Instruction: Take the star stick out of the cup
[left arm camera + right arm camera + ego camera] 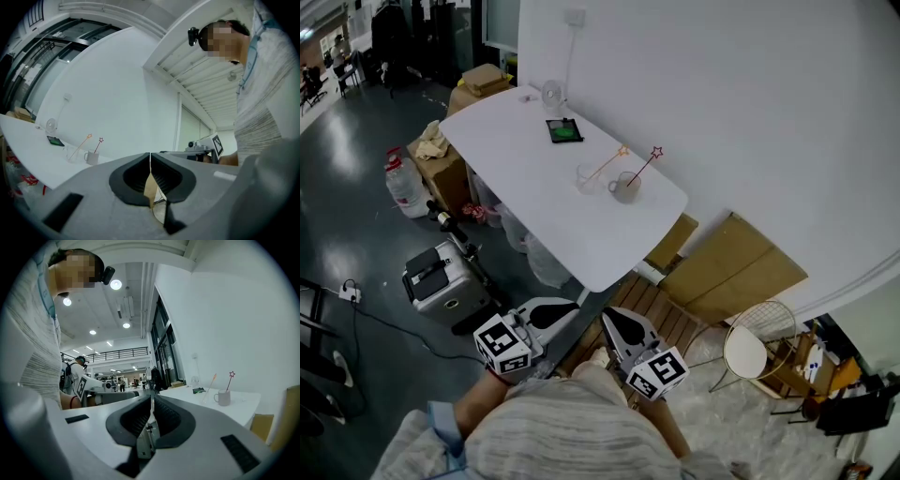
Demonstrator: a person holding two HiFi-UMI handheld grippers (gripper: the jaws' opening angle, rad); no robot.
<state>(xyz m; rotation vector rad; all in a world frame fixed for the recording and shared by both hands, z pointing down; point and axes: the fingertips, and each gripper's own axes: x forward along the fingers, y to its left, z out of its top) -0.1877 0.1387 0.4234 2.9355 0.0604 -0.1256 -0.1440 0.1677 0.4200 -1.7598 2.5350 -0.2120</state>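
Note:
A grey mug (626, 187) stands near the far edge of the white table (534, 202) with a thin red star stick (645, 165) leaning out of it. Beside it a clear glass (587, 178) holds an orange star stick (607, 164). Both grippers are held close to the person's body, well short of the table. My left gripper (574, 306) is shut and empty, as is my right gripper (608, 314). The left gripper view shows the mug (92, 158) and red stick (98, 144) far off beyond the closed jaws (150, 157). The right gripper view shows the mug (224, 398) past its closed jaws (152, 399).
A dark device with a green screen (563, 130) and a small fan (551, 96) lie further along the table. Cardboard boxes (441, 164), a water jug (403, 184) and a grey case (439, 277) stand on the floor at left. Brown boards (736, 267) and a wire chair (759, 349) are at right.

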